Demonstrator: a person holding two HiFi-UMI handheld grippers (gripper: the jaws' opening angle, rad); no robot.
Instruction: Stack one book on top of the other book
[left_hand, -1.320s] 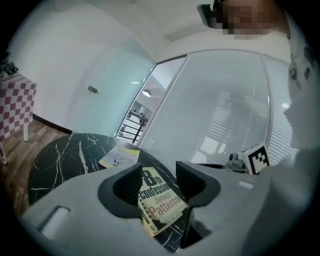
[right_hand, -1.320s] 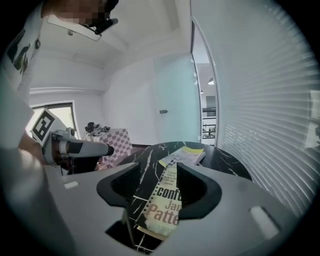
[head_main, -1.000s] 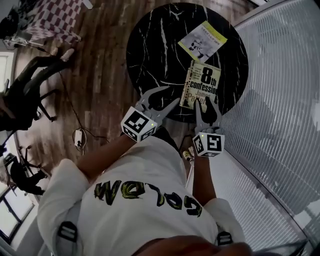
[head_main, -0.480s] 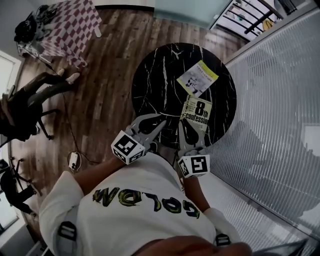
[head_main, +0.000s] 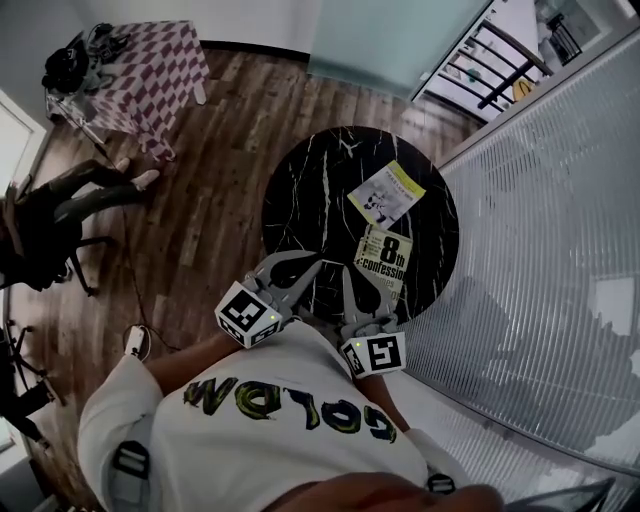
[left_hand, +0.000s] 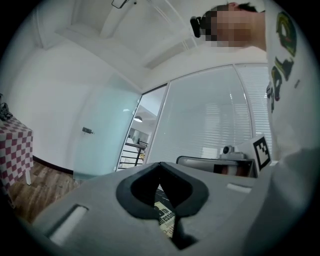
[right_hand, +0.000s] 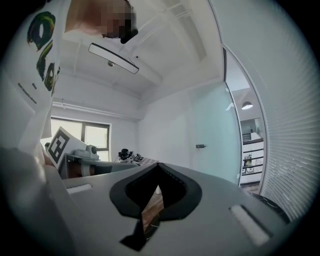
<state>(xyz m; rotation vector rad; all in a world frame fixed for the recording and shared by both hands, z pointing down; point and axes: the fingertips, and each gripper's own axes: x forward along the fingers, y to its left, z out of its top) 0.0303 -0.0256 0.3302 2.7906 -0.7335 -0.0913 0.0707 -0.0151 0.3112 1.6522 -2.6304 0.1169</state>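
Observation:
Two books lie apart on the round black marble table (head_main: 310, 200). The yellow-and-white book (head_main: 388, 193) is farther from me. The cream "8th confession" book (head_main: 384, 257) lies nearer, by the table's near edge, and also shows as a sliver (left_hand: 165, 215) through the gap in the left gripper view. My left gripper (head_main: 318, 263) is shut and empty, held over the table's near edge, left of that book. My right gripper (head_main: 351, 274) is shut too, empty, just short of the book. Both pairs of tips meet in the gripper views, left gripper (left_hand: 160, 164) and right gripper (right_hand: 159, 165).
A checkered-cloth table (head_main: 140, 65) stands at the far left, with black chairs (head_main: 50, 235) along the left on the wood floor. A slatted glass wall (head_main: 540, 250) runs down the right, close to the round table. A pale glass door (head_main: 400, 40) is beyond.
Both grippers closed their jaws and rose, pulling back from the "8th confession" book toward my body. Neither book moved on the table.

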